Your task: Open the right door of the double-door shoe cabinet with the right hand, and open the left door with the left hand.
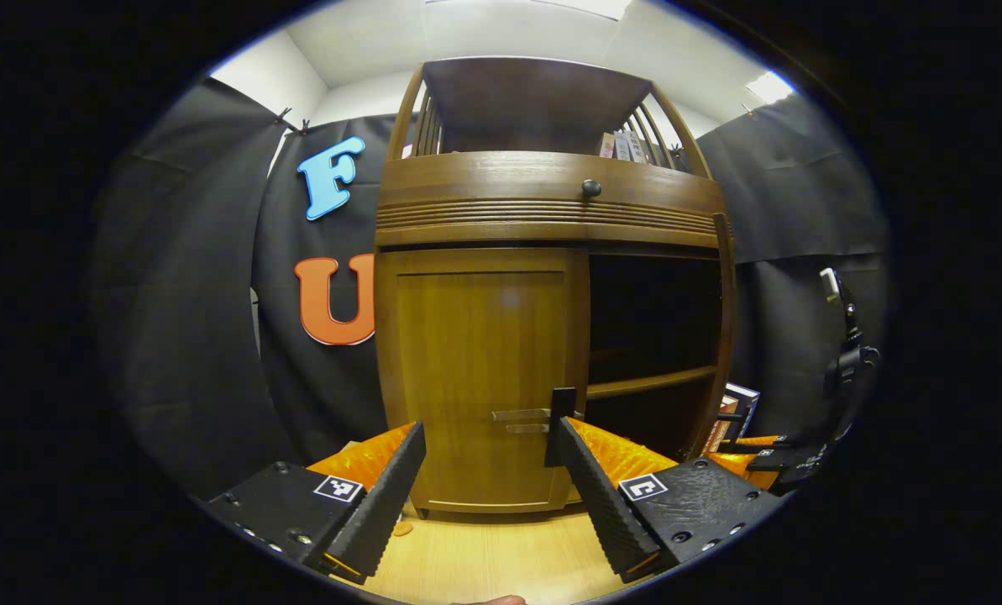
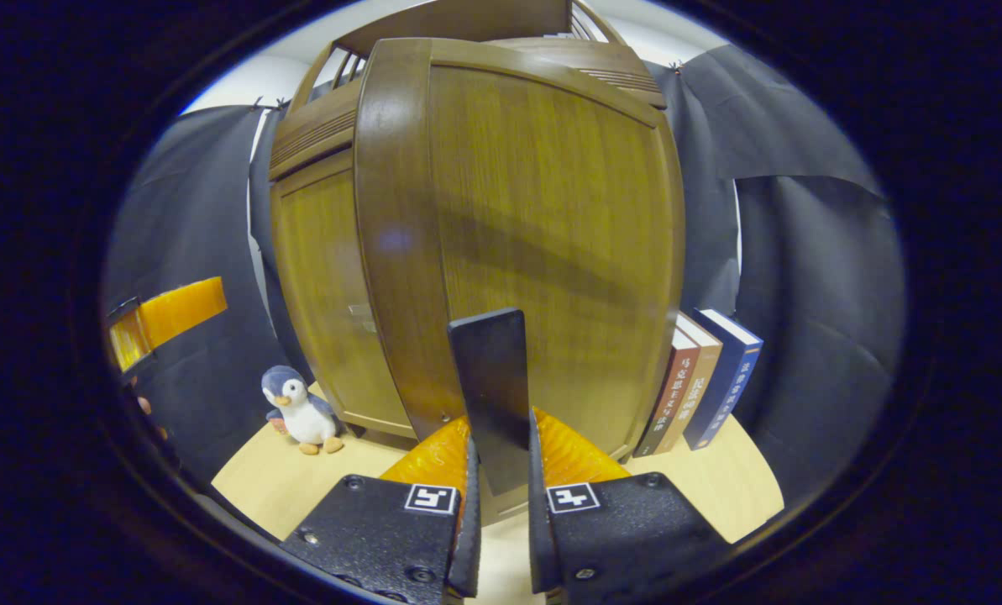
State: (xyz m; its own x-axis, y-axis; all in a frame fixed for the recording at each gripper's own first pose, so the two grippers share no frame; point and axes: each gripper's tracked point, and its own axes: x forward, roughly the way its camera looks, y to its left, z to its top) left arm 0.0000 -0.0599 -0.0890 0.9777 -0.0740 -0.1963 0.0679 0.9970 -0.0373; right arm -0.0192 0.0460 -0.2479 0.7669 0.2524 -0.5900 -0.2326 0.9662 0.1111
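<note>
The wooden shoe cabinet (image 1: 542, 202) stands straight ahead in the left gripper view. Its left door (image 1: 475, 370) is closed, and the right half (image 1: 652, 319) gapes dark, with a shelf inside. My left gripper (image 1: 490, 420) is open just in front of the left door's handle (image 1: 521, 416), its right fingertip (image 1: 561, 412) overlapping the handle's end. In the right gripper view the right door (image 2: 542, 235) is swung out toward me. My right gripper (image 2: 490, 378) is shut against it near its free edge, over the handle, which is hidden.
A penguin plush (image 2: 299, 412) sits on the wooden tabletop (image 2: 719, 487) left of the cabinet. Books (image 2: 702, 378) lean against its right side. The left gripper's body (image 2: 165, 323) shows at far left. A drawer knob (image 1: 591, 187) sits above the doors.
</note>
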